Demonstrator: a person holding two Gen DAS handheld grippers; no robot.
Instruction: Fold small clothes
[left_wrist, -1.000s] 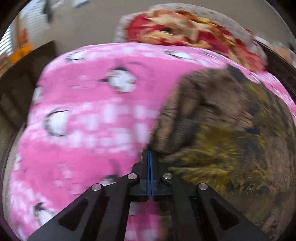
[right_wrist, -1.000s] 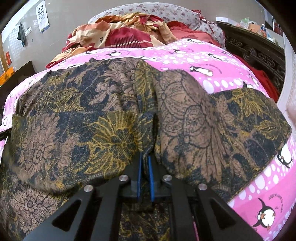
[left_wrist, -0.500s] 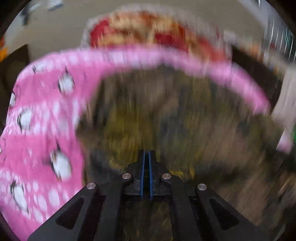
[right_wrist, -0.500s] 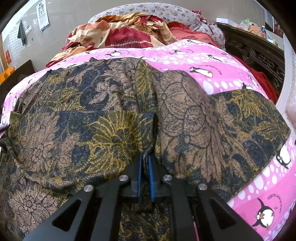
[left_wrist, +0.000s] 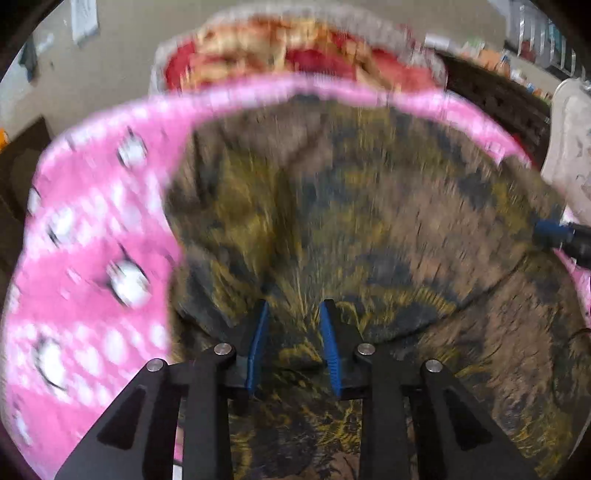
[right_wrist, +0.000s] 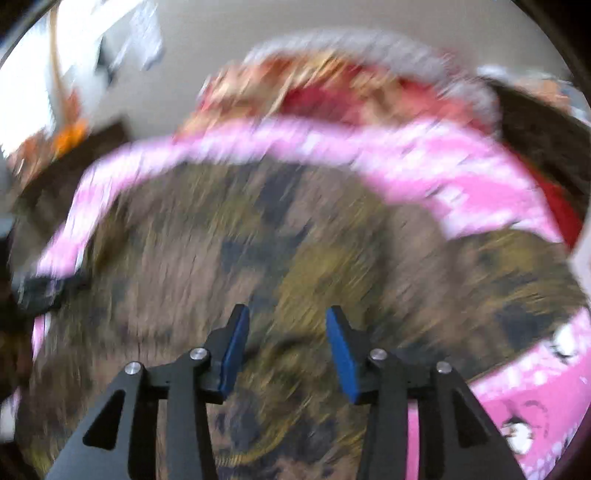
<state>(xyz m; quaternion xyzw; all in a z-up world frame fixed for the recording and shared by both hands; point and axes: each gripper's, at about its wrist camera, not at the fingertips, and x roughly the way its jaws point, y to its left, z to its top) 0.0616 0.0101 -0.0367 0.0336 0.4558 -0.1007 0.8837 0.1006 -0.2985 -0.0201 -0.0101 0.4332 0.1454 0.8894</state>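
- Batik garment (left_wrist: 369, 221) lies on the pink penguin sheet (left_wrist: 92, 258), one layer apparently doubled over.
- We hold both the left gripper (left_wrist: 291, 332) and right gripper (right_wrist: 284, 339) with jaws apart, gripping nothing.
- We judge further folds remain.

a pink sheet (left_wrist: 92, 295) with white dots and penguin figures covers the bed, blurred in both views. past its far edge lies a heap of red and orange bedding (left_wrist: 280, 59), with a grey patterned pillow (right_wrist: 369, 48) behind it. a plain beige wall (left_wrist: 122, 62) rises beyond, carrying a white paper (left_wrist: 84, 18) at upper left. dark carved wood (left_wrist: 491, 96) runs along the right side, with small cluttered items (left_wrist: 535, 37) above it, too blurred to identify.
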